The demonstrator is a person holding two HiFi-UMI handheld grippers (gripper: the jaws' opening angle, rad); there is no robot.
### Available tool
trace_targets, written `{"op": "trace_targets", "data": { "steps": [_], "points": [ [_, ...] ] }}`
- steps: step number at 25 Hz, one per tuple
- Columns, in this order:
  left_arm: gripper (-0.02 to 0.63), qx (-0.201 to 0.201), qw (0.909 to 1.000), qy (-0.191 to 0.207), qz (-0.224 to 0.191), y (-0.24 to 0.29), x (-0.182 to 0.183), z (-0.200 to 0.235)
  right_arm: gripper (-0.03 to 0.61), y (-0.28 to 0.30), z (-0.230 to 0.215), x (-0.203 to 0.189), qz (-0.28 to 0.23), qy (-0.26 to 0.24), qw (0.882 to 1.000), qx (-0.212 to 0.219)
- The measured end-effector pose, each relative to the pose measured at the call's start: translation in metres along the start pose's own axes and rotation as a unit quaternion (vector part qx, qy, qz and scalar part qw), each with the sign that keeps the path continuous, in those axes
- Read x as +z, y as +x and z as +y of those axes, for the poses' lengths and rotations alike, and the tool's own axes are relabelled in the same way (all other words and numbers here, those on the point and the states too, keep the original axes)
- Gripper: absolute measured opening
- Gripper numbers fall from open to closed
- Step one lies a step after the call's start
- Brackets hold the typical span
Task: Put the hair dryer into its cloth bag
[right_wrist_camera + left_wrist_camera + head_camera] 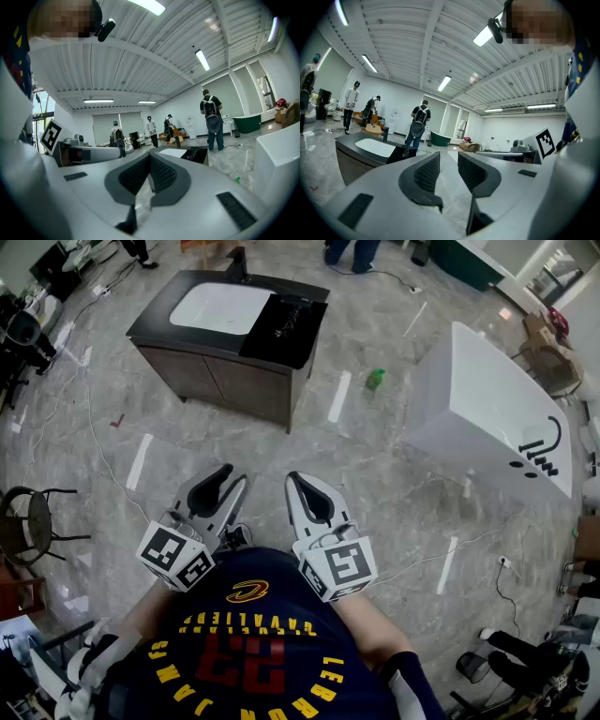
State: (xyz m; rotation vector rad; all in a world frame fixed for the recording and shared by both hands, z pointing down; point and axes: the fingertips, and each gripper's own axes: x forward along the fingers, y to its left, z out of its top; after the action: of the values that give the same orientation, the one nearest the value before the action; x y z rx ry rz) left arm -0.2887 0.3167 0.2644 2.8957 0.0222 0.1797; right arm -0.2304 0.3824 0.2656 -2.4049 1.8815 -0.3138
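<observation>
Close at the chest, each tool's own view settles it: left tool (449,158) narrowly parted and empty, right tool (150,157) pinched together and empty; only the head view shows the black cloth bag (284,329) flat on the desk (155,324) beside the sink (220,307), well ahead, hair dryer indiscernible.

We look down on a grey marble floor (375,465): a dark vanity cabinet (216,376) with a white basin (220,307), a white bathtub (478,404) well apart at right, a small green object (375,379) between them.
</observation>
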Motion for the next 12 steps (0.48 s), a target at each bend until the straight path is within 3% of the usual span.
{"op": "trace_targets", "data": {
  "steps": [12],
  "points": [
    [0.123, 0.002, 1.0, 0.001, 0.007, 0.012, -0.005, -0.001, 0.008, 0.002, -0.012, -0.012, 0.009, 0.021, 1.0, 0.002]
  ]
}}
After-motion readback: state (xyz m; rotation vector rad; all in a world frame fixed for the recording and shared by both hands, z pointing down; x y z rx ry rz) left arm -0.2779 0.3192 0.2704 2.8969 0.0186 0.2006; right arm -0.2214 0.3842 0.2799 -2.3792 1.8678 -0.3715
